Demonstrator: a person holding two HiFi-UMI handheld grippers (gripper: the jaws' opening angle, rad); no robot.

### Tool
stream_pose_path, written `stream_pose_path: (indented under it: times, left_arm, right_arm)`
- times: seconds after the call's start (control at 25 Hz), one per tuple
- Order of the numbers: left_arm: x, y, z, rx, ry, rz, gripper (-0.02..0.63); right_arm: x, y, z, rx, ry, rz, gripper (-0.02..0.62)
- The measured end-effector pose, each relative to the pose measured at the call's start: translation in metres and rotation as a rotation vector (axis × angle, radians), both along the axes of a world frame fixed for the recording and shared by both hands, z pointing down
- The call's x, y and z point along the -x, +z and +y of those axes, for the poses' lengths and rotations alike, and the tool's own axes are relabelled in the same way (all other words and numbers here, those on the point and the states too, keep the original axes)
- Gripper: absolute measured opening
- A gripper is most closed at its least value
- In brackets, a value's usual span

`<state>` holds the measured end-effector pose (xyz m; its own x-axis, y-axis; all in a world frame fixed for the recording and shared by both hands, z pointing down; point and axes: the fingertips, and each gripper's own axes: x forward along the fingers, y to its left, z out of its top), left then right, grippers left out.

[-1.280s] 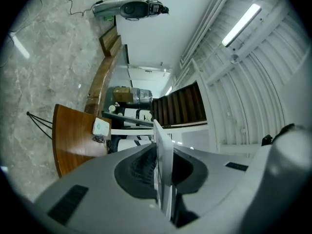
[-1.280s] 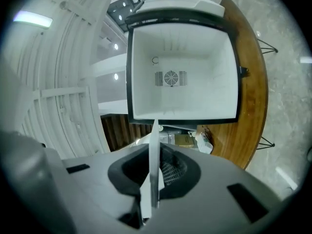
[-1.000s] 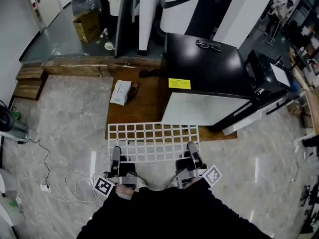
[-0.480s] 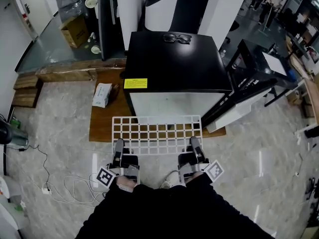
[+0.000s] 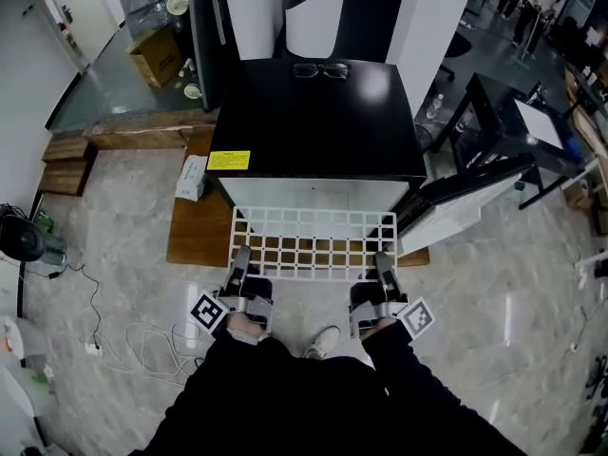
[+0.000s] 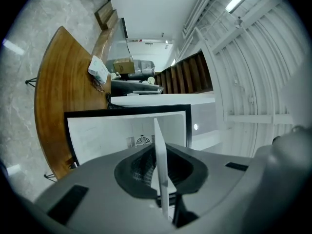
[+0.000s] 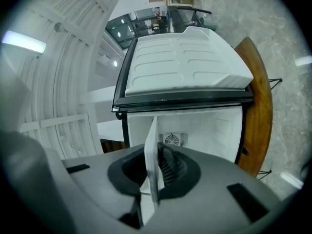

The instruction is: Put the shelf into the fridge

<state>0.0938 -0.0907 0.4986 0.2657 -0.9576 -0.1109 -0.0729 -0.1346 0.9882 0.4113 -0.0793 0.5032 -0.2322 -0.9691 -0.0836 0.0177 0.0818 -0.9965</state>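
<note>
The left gripper (image 5: 242, 257) is clamped on the near left edge of the flat white wire-grid shelf (image 5: 313, 240), and the right gripper (image 5: 383, 259) on its near right edge. The shelf's far edge now reaches the open front of the black box-shaped fridge (image 5: 313, 112), closer than before.

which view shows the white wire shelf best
The head view: the whole shelf grid shows, its near edge gripped by the left gripper and right gripper, in front of the open fridge. Both gripper views show it only edge-on, as a thin white strip between their jaws.
</note>
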Motion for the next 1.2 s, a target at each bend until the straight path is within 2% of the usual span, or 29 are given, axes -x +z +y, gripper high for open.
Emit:
stream_pose_path:
  times: [0.28, 0.52, 1.2]
  left_arm:
    - [-0.002, 0.009, -0.031, 0.028, 0.026, -0.015, 0.035]
    - [0.003, 0.012, -0.047, 0.033, 0.041, 0.012, 0.035]
    - [0.003, 0.015, -0.051, 0.058, 0.065, 0.002, 0.034]
  right_arm:
    - [0.000, 0.006, -0.019, 0.014, -0.001, -0.003, 0.031]
    - [0.005, 0.010, -0.041, 0.028, 0.026, 0.009, 0.031]
    - [0.006, 0.014, -0.042, 0.037, 0.079, 0.010, 0.031]
